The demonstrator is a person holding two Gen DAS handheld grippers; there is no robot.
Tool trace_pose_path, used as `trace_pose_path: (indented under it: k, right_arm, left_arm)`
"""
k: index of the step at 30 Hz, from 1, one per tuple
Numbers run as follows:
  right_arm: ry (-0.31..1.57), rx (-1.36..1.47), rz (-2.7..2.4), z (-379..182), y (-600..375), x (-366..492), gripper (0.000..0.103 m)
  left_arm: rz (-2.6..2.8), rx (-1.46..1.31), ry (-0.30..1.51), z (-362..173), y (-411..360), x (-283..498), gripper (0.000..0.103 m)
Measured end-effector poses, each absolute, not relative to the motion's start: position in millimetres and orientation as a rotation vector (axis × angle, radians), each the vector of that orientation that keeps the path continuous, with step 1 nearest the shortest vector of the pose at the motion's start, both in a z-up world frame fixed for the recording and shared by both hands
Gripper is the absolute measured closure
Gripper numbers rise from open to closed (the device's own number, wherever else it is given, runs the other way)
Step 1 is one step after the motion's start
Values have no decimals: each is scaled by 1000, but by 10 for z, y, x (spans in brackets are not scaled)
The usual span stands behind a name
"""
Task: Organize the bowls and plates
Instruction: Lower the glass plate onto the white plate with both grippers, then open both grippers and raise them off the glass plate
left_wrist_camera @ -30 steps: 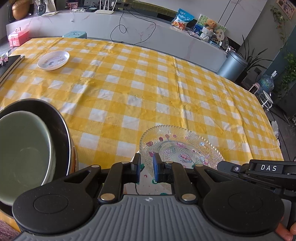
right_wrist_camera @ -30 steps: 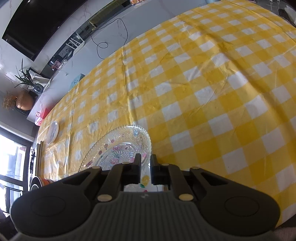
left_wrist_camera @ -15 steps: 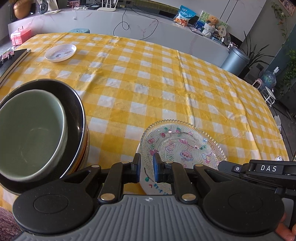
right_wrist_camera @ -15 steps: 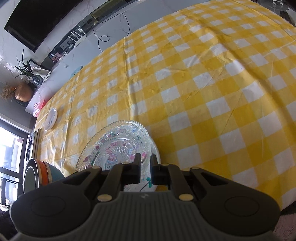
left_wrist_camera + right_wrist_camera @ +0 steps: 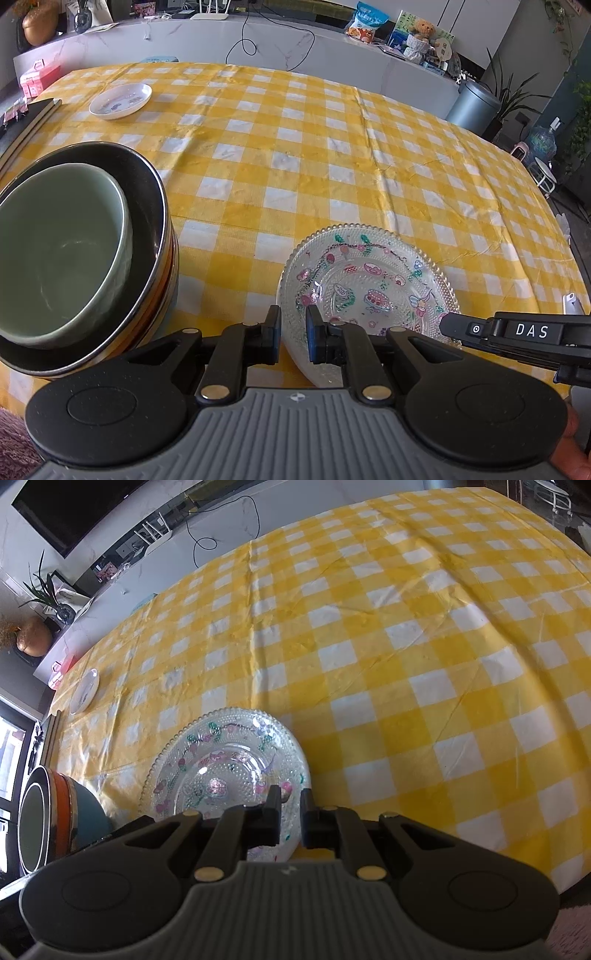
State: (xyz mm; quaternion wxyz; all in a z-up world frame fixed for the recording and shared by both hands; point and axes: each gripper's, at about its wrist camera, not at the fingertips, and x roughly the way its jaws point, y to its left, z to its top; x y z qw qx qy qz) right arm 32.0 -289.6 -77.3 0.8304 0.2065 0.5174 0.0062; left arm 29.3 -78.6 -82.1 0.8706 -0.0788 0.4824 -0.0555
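Note:
A clear beaded glass plate (image 5: 369,280) lies on a white cartoon-patterned plate near the table's front edge; it also shows in the right wrist view (image 5: 225,764). My left gripper (image 5: 293,334) is shut on the stack's left rim. My right gripper (image 5: 289,818) is shut on its right rim. A stack of bowls (image 5: 74,251) with a pale green bowl on top stands to the left; it also shows in the right wrist view (image 5: 55,819). A small white dish (image 5: 120,100) sits far back left.
The yellow checked tablecloth (image 5: 314,155) covers the table. A dark book or tray (image 5: 26,122) lies at the far left edge. A pink box (image 5: 37,79) sits at the back left. A counter with clutter and a grey bin (image 5: 472,107) stand beyond the table.
Both grippers, shut on the plate stack, have pulled back toward the front edge. The bowl stack and far dish show more fully in both views.

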Motion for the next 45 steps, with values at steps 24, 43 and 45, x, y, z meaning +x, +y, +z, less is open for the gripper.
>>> trace_pose_path:
  k: [24,43,45]
  right_arm:
    - [1094,331,-3,-780,-2797,328,93]
    - [979,325,6,-621,-2798,301,59]
    - [968,326,7,-600,-2798,301,56]
  left_arm:
    - [-104,-38,1001,-879,-940,279,89]
    - [-126,-58,926,-608,-981,274,51]
    - [-130,-21,933,-549,-1000,290,50]
